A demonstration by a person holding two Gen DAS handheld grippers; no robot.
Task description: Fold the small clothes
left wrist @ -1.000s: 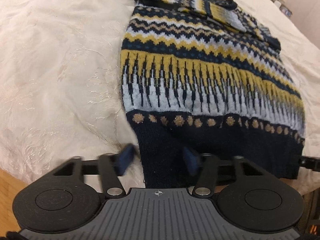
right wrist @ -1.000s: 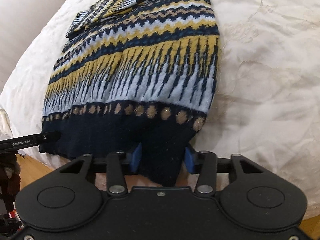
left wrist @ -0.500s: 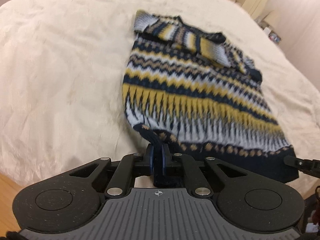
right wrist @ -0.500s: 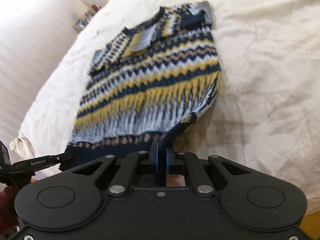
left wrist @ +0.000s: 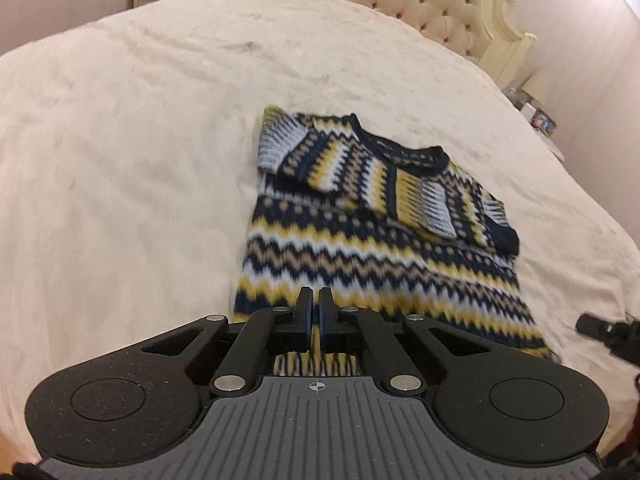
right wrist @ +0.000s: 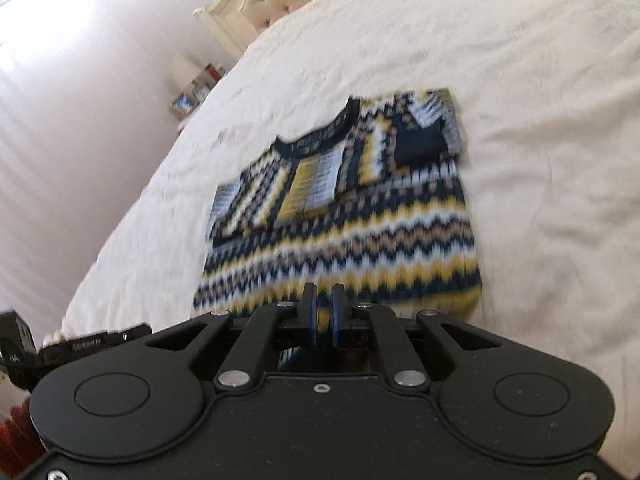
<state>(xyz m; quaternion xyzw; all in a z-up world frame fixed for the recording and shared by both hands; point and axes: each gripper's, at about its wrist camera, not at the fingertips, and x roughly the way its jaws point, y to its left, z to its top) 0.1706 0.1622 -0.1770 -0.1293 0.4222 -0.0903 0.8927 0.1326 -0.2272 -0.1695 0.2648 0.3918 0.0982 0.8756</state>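
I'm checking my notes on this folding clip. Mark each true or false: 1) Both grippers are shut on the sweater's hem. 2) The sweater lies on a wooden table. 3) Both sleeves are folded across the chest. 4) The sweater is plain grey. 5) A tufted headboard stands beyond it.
1) True: the left gripper and right gripper are each shut on the sweater at its near edge.
2) False: it lies on a cream bedspread.
3) True: both sleeves lie across the upper body.
4) False: it is patterned in navy, yellow, white and tan.
5) True: the headboard stands beyond it.
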